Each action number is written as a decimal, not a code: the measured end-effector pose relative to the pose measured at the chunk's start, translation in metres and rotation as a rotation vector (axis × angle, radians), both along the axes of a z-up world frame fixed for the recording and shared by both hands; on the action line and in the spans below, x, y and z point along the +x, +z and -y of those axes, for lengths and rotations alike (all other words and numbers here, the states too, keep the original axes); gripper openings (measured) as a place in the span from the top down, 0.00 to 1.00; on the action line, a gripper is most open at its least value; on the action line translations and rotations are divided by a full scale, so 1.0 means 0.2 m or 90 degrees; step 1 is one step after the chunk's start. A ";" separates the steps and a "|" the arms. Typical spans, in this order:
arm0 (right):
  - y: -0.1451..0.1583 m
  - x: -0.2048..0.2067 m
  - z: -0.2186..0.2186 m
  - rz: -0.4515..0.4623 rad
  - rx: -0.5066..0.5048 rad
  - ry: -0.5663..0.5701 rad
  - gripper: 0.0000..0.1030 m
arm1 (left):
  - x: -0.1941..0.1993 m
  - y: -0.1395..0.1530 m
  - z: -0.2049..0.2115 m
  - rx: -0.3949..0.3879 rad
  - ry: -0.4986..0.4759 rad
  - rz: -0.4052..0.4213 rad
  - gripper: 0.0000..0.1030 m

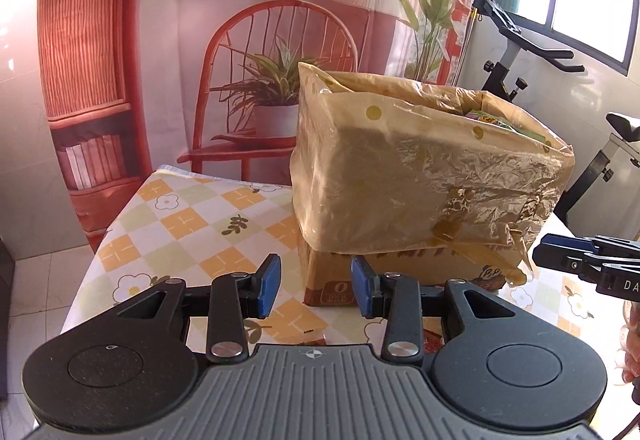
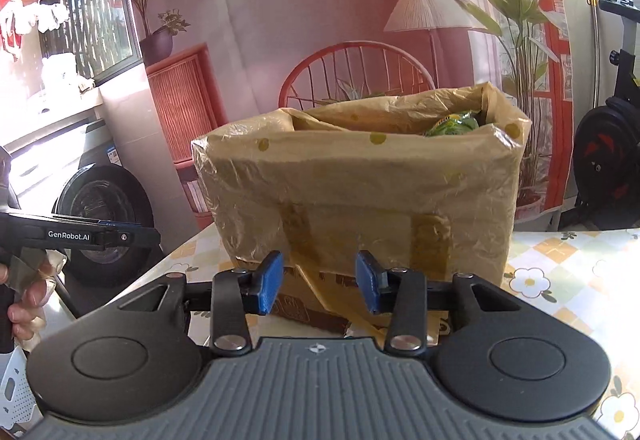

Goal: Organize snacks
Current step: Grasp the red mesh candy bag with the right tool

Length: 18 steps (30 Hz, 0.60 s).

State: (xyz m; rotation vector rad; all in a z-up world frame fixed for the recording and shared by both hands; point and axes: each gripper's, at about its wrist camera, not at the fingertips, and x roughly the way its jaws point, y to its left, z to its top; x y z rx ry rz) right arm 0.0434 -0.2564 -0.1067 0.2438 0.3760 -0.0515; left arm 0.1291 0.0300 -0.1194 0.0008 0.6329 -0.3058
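I hold one pair of tongs in each hand, and both point at the cardboard box (image 1: 400,272) that stands on the table (image 1: 192,224) with the flowered checked cloth. My left tongs (image 1: 316,286) are partly open, with a narrow gap between the blue pads (image 1: 267,282), and nothing is between them; through the gap I see only the lower corner of the box and some cloth. My right tongs (image 2: 319,285) stand the same way, a narrow gap and nothing held, and their blue pads (image 2: 269,285) frame the bottom edge of the box. A thin brownish plastic bag (image 1: 420,176) with yellow dots lines the box and is folded down over its outside, so most of the cardboard is hidden and the print on it is cut off and not readable. The snacks are inside the box. From the left side I see only a small strip of colourful packets (image 1: 496,120) above the rim. From the right side one green packet (image 2: 454,123) shows over the edge; it is perhaps a bag of sweets, but I cannot tell for sure. How full the box is I cannot see. At the right edge of the left view the tip of my other tongs comes in, cut off, and in the right view my left hand (image 2: 28,304) is partly visible at the border. Under the left tongs something reddish lies on the cloth, mostly covered.
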 end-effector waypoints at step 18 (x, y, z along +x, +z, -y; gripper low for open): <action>-0.36 0.37 -0.27 -0.210 -0.076 0.108 0.59 | 0.04 -0.24 -0.04 -0.013 0.006 -0.053 0.61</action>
